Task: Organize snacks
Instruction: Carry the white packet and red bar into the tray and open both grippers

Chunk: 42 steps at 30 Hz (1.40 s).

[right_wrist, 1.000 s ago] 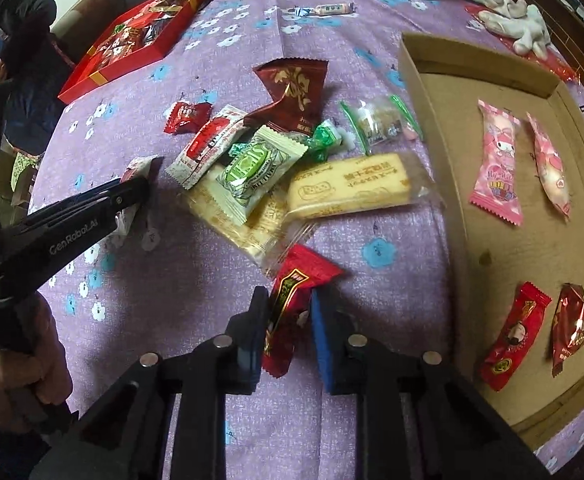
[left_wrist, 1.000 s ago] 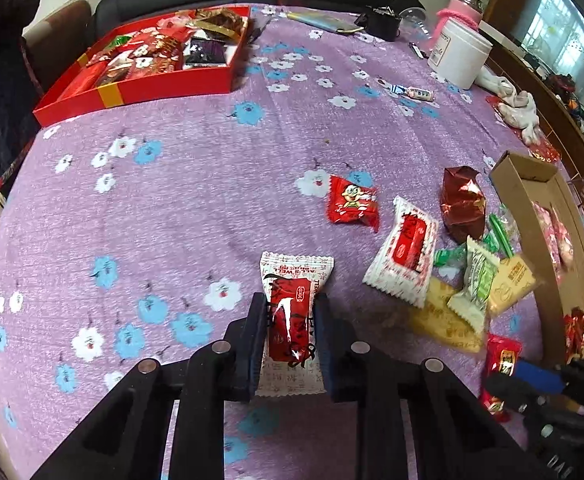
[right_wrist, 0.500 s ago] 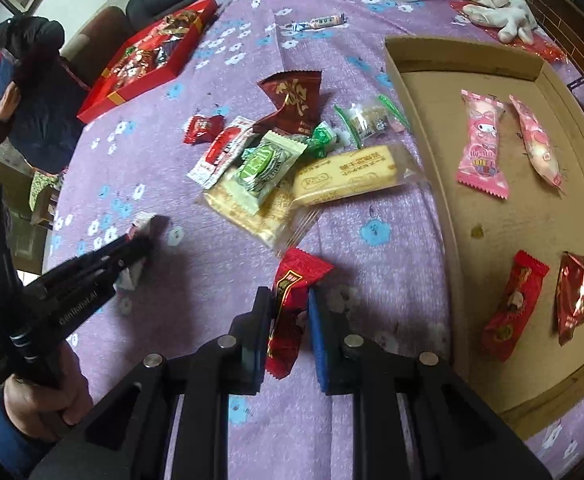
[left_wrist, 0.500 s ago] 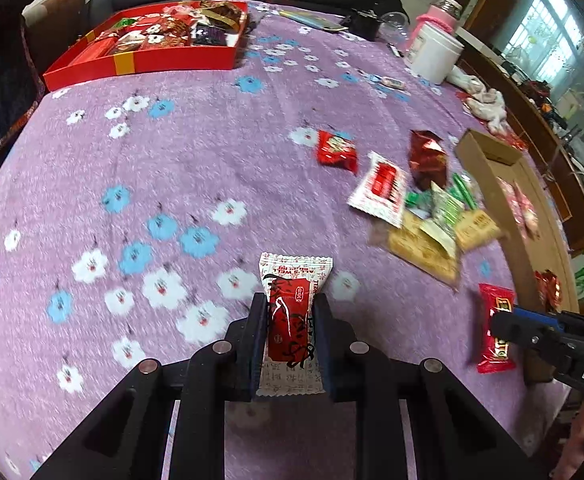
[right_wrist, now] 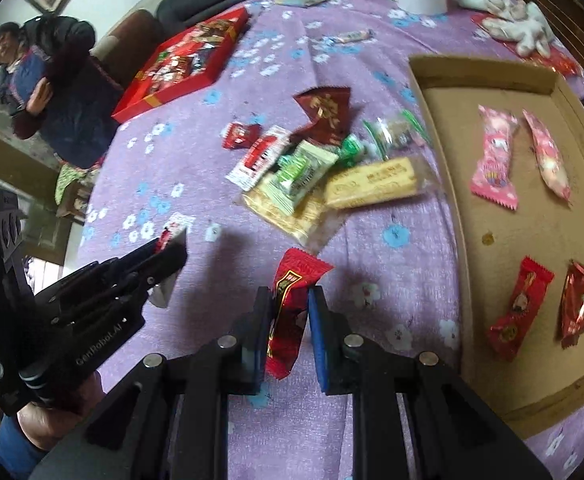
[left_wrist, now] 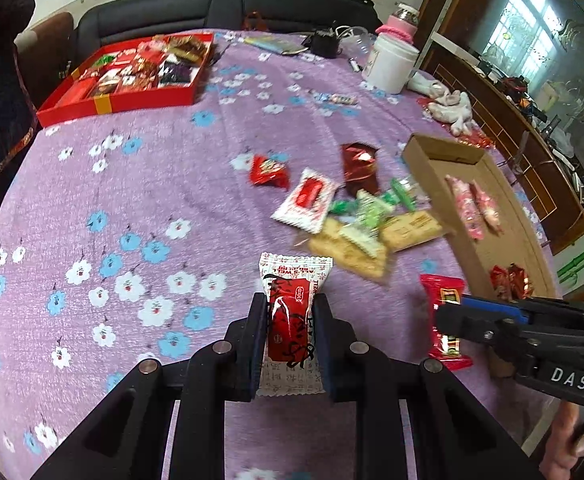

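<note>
My left gripper (left_wrist: 290, 312) is shut on a white-and-red snack packet (left_wrist: 292, 316), held above the purple flowered tablecloth (left_wrist: 132, 200). My right gripper (right_wrist: 290, 312) is shut on a red snack packet (right_wrist: 292, 300), also lifted off the cloth; it shows at the right of the left wrist view, right gripper (left_wrist: 447, 316) with the red packet (left_wrist: 445, 320). A pile of loose snacks (right_wrist: 311, 176) lies in the middle of the table. Beside it a shallow cardboard tray (right_wrist: 431, 80) holds two pink packets (right_wrist: 495, 160) and two red ones (right_wrist: 519, 308).
A red gift box (left_wrist: 104, 102) full of snacks stands at the far left of the table. A white jar (left_wrist: 389, 64), a pink-lidded bottle (left_wrist: 401, 20) and white gloves (left_wrist: 451, 104) sit at the back right. A person (right_wrist: 44, 92) stands past the table's far left edge.
Both grippers have risen with their packets. The left one has moved toward the right, nearer the right gripper, so the table looks farther away.
</note>
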### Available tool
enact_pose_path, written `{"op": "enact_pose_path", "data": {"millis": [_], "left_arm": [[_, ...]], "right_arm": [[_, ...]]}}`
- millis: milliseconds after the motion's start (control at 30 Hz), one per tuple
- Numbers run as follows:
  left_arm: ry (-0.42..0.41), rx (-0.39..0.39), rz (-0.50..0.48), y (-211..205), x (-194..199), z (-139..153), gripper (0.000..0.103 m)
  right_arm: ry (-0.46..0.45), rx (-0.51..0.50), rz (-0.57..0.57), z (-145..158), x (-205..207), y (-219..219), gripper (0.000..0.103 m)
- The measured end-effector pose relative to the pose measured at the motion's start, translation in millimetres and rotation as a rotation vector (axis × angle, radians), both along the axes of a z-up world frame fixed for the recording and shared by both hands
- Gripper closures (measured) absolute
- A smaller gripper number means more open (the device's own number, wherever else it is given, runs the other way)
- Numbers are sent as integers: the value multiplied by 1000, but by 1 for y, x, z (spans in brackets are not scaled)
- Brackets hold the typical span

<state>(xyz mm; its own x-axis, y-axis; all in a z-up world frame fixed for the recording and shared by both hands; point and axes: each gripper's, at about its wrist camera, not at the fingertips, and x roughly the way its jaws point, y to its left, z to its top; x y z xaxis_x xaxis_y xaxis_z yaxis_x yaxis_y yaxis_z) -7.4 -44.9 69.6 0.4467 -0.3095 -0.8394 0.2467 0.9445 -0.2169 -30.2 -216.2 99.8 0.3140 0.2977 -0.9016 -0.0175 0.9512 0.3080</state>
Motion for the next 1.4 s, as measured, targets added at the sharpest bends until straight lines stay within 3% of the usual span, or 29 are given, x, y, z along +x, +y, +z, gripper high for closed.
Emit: {"op": "enact_pose_path", "data": {"millis": [367,733,1033,1400], "left_arm": [[-32,-10,-92,-100,-23,25,80],[-3,12,-253,-209,-43,17,81],[14,62,-324,-254,-56,3,81],[21,79,-333,-261,-62,0,79]], "right_arm": [[-32,34,-110,15,-12,-104,85],[-6,7,-254,8,-31,-203,85],[13,-23,-246,3,-35,-224,85],[13,-49,-229,4,-35,-228,85]]}}
